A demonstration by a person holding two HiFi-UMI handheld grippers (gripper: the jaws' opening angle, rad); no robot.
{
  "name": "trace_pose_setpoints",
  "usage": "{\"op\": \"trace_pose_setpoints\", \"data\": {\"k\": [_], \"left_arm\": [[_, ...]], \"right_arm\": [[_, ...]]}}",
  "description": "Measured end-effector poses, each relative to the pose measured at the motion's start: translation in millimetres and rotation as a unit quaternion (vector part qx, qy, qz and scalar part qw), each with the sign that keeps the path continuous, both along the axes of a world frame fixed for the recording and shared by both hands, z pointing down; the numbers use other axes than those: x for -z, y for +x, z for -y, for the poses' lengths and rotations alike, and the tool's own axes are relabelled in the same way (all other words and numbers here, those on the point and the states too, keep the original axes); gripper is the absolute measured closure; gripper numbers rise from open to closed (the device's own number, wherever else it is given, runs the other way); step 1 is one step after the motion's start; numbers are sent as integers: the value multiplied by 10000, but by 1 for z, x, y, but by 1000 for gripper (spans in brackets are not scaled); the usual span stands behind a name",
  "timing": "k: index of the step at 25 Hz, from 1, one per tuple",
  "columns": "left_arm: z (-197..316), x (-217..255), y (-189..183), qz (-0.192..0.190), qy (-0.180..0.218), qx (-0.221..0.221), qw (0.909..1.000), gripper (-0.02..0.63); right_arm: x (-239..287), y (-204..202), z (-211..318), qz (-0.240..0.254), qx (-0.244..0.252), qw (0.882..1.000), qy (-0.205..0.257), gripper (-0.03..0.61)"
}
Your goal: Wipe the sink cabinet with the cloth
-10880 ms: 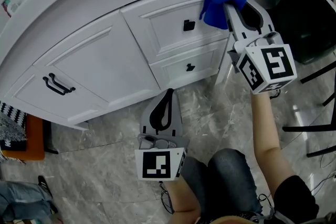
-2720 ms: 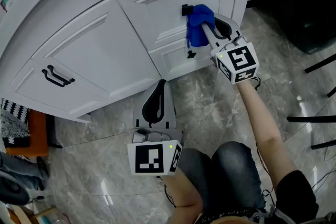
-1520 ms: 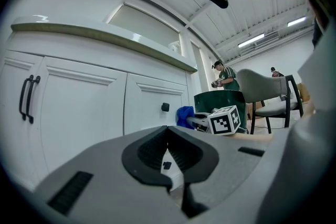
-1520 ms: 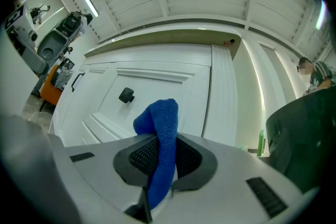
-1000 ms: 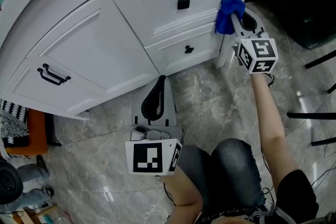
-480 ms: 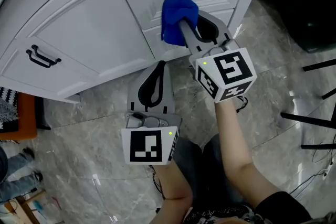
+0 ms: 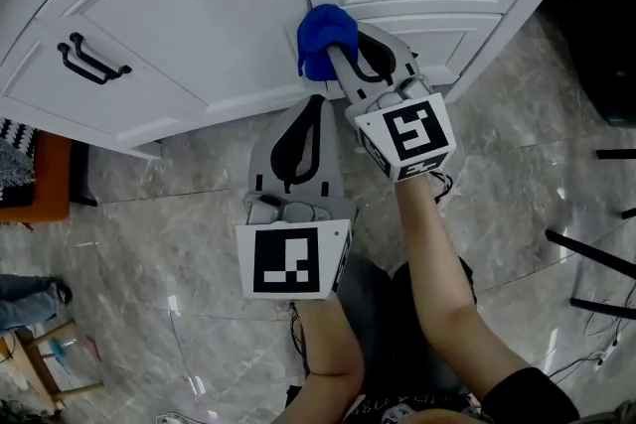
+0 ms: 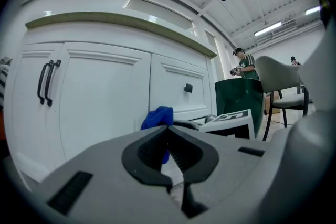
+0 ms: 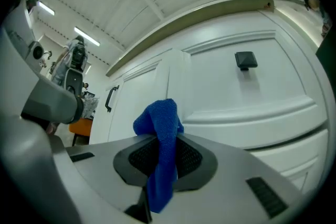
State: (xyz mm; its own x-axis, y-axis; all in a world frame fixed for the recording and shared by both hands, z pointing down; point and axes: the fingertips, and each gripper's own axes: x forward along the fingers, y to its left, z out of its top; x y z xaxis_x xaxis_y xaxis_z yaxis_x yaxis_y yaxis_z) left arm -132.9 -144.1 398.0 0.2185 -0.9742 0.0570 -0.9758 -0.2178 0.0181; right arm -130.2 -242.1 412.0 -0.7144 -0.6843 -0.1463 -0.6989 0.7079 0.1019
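Cabinet (image 7: pixel 199 5) faces cloth (image 7: pixel 320 35) clamped in outstretched right hand-held gripper (image 7: pixel 338 63) (left hand-held gripper (image 7: pixel 316 100) closed).

Holds the left gripper (image 7: pixel 316 100) low and central in the head view, tips pointing to 12 o'clock, jaws pressed together with nothing between them. Backs it with a bare left forearm (image 7: pixel 323 348) rising from 6 o'clock. Carries the right gripper (image 7: pixel 336 55) just beside it at 1 o'clock, tips angled toward 11 and reaching slightly past the left gripper's tips. Clamps its jaws on a fold of blue cloth (image 7: pixel 322 39), bunched above the tips and hanging down between the pads. Stretches the bare right forearm (image 7: pixel 437 288) in from 5 o'clock, out of a dark sleeve (image 7: pixel 532 397).
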Motion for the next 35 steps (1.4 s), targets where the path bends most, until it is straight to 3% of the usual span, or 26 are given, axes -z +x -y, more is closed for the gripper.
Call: {"op": "trace_pose_setpoints", "data": {"k": [16,35], "left_arm": [[13,-14,8,35,-44,-14,10000,609],[10,-13,5,95,-71,86,9999,610]], "right_arm": [[3,-5,0,-492,146,9983,271,520],[1,-6,0,-526,53,9983,231,520]]}}
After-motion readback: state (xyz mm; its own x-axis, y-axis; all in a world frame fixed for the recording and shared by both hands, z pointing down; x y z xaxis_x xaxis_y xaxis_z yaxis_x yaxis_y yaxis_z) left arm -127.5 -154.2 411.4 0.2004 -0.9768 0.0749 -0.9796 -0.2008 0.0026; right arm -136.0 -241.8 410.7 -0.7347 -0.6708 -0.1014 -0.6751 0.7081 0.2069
